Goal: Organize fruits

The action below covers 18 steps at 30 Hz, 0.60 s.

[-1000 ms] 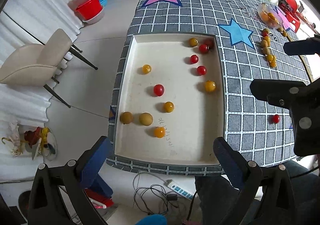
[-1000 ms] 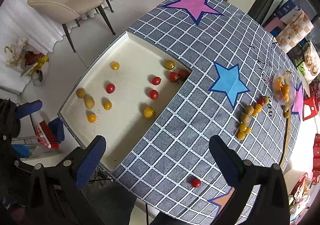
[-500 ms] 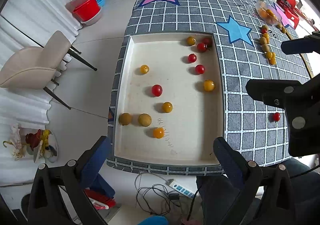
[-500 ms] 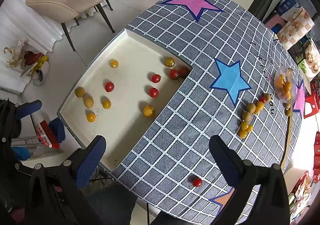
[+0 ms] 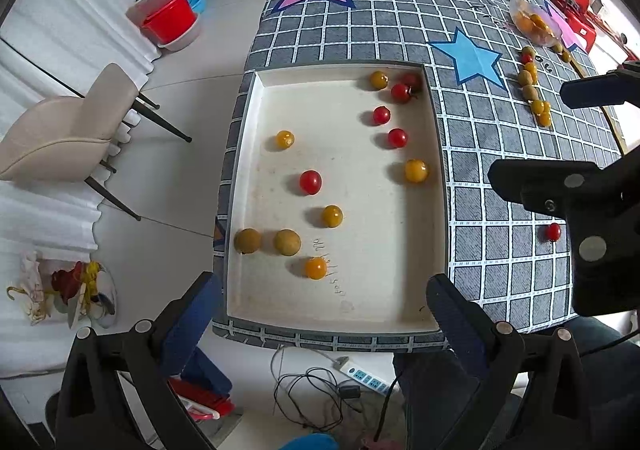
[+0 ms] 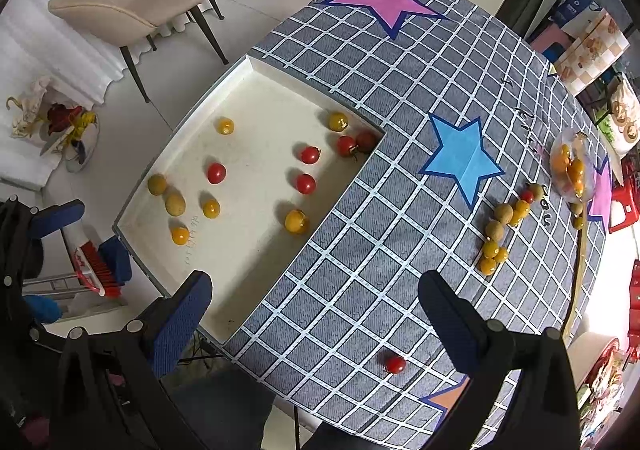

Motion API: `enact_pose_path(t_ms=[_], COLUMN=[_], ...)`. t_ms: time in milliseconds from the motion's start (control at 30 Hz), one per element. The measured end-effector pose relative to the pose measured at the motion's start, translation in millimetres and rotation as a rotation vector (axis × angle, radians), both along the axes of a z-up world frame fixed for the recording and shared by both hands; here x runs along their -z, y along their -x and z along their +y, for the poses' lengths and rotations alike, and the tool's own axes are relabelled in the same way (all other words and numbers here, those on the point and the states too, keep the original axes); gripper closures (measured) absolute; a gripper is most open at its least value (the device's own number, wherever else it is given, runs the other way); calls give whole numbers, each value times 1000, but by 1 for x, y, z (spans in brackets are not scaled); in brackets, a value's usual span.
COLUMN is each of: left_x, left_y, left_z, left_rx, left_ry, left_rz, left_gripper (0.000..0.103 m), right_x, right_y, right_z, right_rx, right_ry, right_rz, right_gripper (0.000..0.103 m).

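Worktop: grey checked cloth, paper stars, spreading under everything.
Tray: shallow cream rectangle holding round red and yellow fruits, scattered unsorted.
Left claw: hovering high above tray, fingers apart, gripping nothing.
Right claw: hanging spread wide, empty.
Fruit row: lying near blue star.
Stray tomato: glossy, sitting alone near right claw; likely next, dropping straight over, squeezing softly.

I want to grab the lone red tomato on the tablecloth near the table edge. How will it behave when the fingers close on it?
The red tomato is small and round, so a nudge would likely roll it, perhaps off the nearby tablecloth edge. Its glossy skin looks slippery and probably soft; squeeze gently.
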<state>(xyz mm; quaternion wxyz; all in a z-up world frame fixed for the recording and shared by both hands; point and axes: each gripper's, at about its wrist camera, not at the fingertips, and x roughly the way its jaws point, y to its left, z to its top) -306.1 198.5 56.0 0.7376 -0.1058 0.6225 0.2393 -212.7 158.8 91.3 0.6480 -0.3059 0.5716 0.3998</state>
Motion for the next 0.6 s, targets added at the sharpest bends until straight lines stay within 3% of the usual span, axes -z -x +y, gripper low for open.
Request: enact_pose_path(t_ms=[600], left_x=[0], left_y=[-1], left_z=[-2], left_rx=[21], left_ry=[0], left_rz=[2], left_gripper=[0], right_x=[2], right_y=[2], right_z=[0], right_rx=[13], right_ry=[5], right_rz=[6], right_gripper=[0])
